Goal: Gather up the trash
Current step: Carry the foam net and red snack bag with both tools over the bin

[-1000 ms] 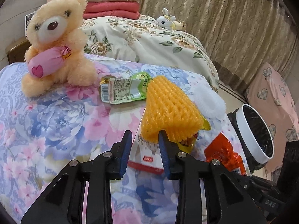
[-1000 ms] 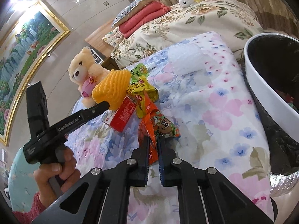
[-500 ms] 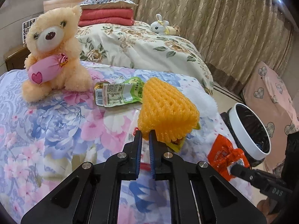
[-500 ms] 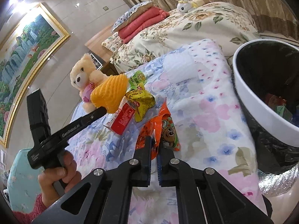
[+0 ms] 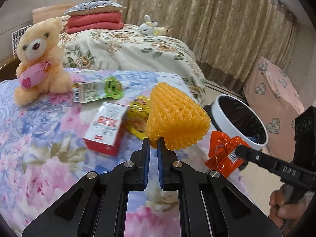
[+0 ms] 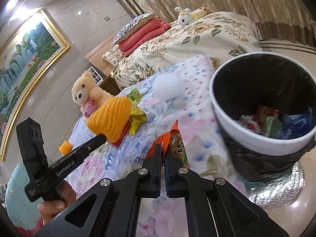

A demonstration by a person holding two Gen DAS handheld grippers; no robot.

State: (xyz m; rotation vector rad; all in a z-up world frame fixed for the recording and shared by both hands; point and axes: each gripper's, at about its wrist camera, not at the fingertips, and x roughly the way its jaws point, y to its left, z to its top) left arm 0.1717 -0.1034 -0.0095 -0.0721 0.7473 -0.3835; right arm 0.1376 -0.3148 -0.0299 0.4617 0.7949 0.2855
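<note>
Evidently both pieces are held clear of the bed for dumping: foam net [image 5: 176, 118] is pinched by the left gripper [image 5: 153, 141], orange wrapper [image 6: 173, 144] by the right gripper [image 6: 163, 150] (nearest the bin [image 6: 233, 126])

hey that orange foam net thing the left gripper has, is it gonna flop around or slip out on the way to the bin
The orange foam net keeps its wedge shape while held by one corner in the left gripper, so it probably springs rather than flops. It looks airy, likely very light. The jaws pinch only its edge, so it may compress and slip out.
</note>
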